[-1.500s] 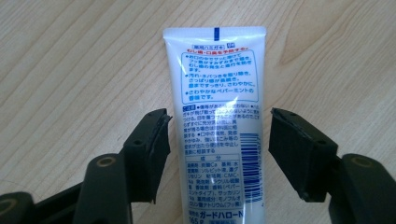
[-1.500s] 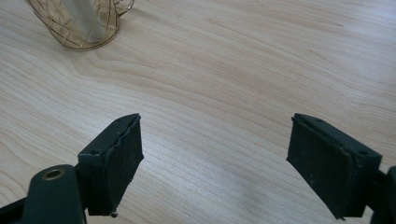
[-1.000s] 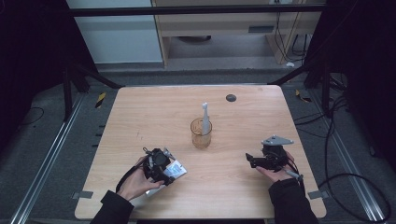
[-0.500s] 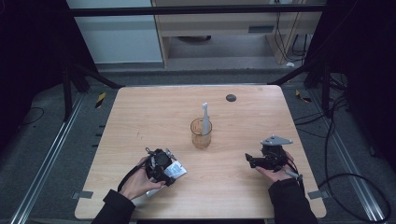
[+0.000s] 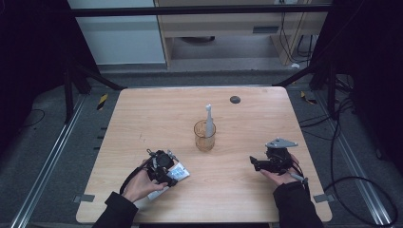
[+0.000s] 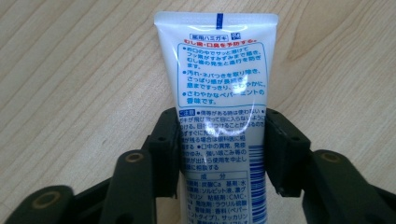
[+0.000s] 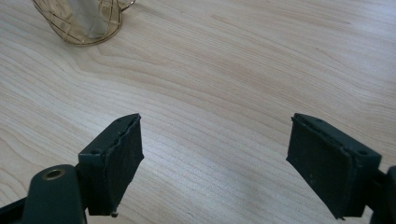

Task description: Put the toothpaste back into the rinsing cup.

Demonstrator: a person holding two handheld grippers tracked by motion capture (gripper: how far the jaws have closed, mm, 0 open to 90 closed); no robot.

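Toothpaste tube (image 6: 219,93) flat on wood table (image 5: 142,118)

The left gripper (image 5: 164,167) with the tube (image 5: 175,174) has edged slightly nearer the person.

Lower end of the tube (image 6: 219,116) past the bottom edge, its sides behind the jaws

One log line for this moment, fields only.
left gripper: shut on toothpaste tube | right gripper: open, nothing held | glass cup: mid-table, toothbrush inside
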